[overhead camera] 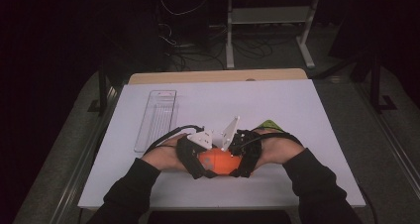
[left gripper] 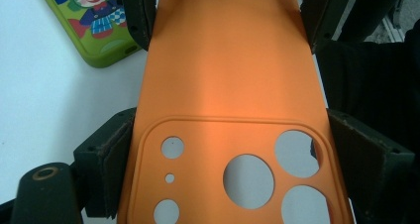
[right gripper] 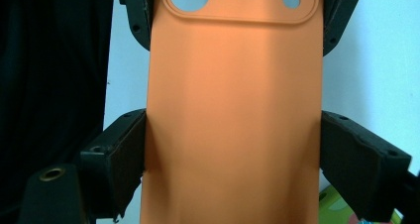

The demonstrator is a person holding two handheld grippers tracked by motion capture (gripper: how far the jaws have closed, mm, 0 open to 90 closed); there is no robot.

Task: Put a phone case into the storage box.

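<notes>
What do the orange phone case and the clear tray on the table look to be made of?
Orange phone case: probably soft silicone or rubbery plastic, matte; its surface shows a soft, even glow with no sharp glare, and a moulded rim runs round the camera holes. Clear tray: likely hard transparent plastic, glossy; the white table shows through it and its edges catch light.

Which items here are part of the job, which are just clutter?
In the job:
- orange phone case
- left gripper, gripping its camera-cutout end
- right gripper, gripping the other end

Lying about:
- green cartoon phone case
- clear plastic tray
</notes>
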